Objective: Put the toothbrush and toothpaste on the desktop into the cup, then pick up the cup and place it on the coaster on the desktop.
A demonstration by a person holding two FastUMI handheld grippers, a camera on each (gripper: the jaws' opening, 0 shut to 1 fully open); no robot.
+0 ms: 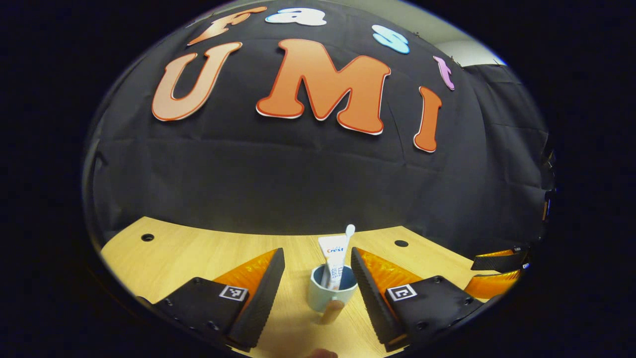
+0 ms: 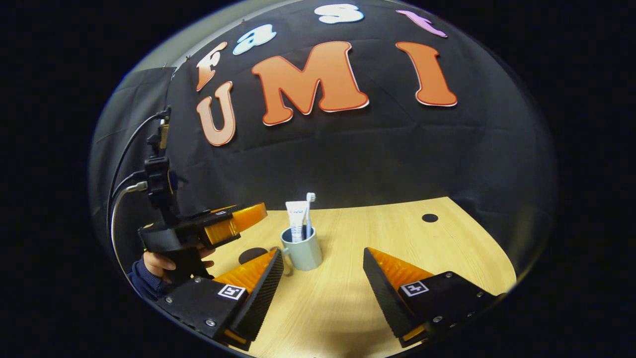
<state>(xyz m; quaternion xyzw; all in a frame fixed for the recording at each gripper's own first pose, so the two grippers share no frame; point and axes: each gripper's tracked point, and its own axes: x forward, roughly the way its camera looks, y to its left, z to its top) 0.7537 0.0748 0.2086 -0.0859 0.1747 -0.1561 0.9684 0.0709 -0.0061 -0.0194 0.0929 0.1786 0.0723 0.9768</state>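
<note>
Left tongs: I hold them open and level above the table, the mug standing in the gap between my two fingers, neither finger touching it as far as I can tell.
Right tongs: open and empty, fingers spread wide over bare wood; the mug stands beyond the tip of the left-hand finger in the right gripper view.
Mug: pale blue, upright on the wooden table; its handle faces my left tongs.
Toothpaste tube: white, standing in the mug, upper half above the rim.
Toothbrush: white, upright in the mug beside the tube, its head topmost.
Coaster: a dark round disc on the table, near the mug and apart from it, partly hidden behind my right tongs' finger.
Hand: in a dark sleeve, gripping the handle of my left tongs, seen from the right gripper view.
</note>
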